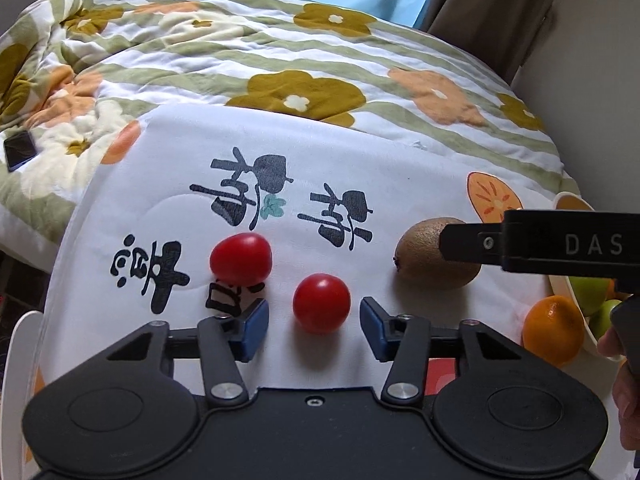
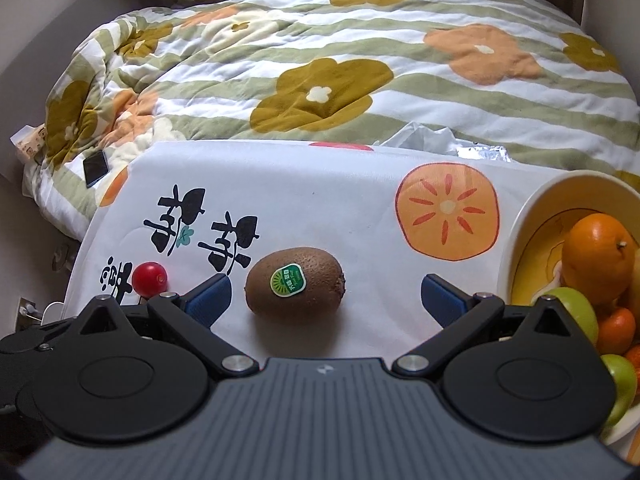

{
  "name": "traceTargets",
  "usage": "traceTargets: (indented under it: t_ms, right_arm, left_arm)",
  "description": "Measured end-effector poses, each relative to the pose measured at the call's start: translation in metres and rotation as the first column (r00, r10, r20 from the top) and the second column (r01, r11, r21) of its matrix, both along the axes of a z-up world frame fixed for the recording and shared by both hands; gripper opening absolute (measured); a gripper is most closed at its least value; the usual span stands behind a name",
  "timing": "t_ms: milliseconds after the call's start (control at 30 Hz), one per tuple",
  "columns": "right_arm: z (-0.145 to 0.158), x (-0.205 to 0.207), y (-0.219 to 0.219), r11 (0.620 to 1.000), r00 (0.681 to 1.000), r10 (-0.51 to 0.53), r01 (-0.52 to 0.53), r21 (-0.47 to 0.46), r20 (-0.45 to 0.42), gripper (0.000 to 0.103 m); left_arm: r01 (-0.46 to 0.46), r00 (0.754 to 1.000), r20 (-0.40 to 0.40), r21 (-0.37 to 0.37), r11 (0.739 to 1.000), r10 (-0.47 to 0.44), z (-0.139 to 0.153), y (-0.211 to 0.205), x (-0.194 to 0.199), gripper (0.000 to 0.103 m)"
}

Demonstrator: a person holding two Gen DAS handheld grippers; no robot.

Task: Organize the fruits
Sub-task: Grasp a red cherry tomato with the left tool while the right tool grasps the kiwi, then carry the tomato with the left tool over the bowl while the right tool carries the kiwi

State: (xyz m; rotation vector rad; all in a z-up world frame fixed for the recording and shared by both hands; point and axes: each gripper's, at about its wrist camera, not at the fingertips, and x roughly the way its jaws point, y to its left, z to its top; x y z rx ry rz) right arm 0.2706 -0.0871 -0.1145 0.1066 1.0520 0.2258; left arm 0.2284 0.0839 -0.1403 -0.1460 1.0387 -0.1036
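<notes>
Straddling a cherry tomato (image 1: 321, 303), left gripper (image 1: 314, 328) pads narrow, not touching. Right gripper (image 2: 326, 300) wide around a stickered kiwi (image 2: 295, 281), gaps both sides. Second tomato (image 1: 241, 259) beside. Bowl (image 2: 520, 216), cut off, holds orange (image 2: 596, 258), green apples (image 2: 578, 312).

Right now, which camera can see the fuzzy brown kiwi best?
The right wrist camera. There the whole kiwi lies in the middle, uncovered, with its green sticker facing up, between the open right tongs. In the left wrist camera the kiwi sits off to the right, and a black finger of the right tongs hides part of it.
</notes>
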Motion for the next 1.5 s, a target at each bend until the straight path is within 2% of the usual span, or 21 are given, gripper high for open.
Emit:
traceTargets:
  t_ms: [67,133,167,533,767,867,1067,1200,1500]
  right_arm:
    - [-0.002,0.001,0.002,1.0,1.0,-0.001,0.001,0.007,-0.006,0.103]
    - [-0.005,0.003,0.003,1.0,1.0,-0.002,0.003,0.013,-0.014,0.103]
    - [-0.006,0.004,0.003,1.0,1.0,-0.003,0.003,0.016,-0.018,0.103]
    - [-0.015,0.011,0.014,0.999,0.999,0.032,-0.031,0.02,-0.044,0.103]
    - [-0.022,0.013,0.02,0.998,0.997,0.059,-0.058,0.012,-0.052,0.094]
    - [-0.025,0.013,0.025,0.997,0.996,0.072,-0.072,-0.003,-0.053,0.087]
    - [-0.025,0.011,0.031,0.994,0.995,0.095,-0.096,-0.042,-0.028,0.083]
    - [-0.021,0.006,0.032,0.993,0.994,0.106,-0.106,-0.059,-0.008,0.078]
    - [0.009,-0.017,0.009,0.995,0.994,0.099,-0.099,0.002,0.047,0.078]
  left_arm:
    - [0.012,1.0,0.002,0.002,1.0,-0.012,0.0,-0.001,0.002,0.049]
    - [0.026,1.0,0.004,0.007,1.0,-0.026,-0.001,-0.003,0.003,0.035]
    - [0.033,0.999,0.003,0.007,0.999,-0.033,-0.001,-0.003,0.004,0.035]
    - [0.06,0.998,0.002,0.04,0.997,-0.061,-0.001,0.0,-0.002,0.034]
    - [0.058,0.998,0.005,0.059,0.997,-0.059,-0.001,0.003,-0.007,0.034]
    - [0.054,0.998,0.006,0.066,0.996,-0.055,0.0,0.005,-0.011,0.034]
    - [0.039,0.999,0.007,0.074,0.996,-0.04,0.001,0.008,-0.014,0.034]
    - [0.029,0.999,0.022,0.081,0.996,-0.031,0.007,0.009,-0.017,0.034]
    - [0.007,0.995,0.1,0.124,0.992,-0.019,0.041,-0.008,-0.034,0.034]
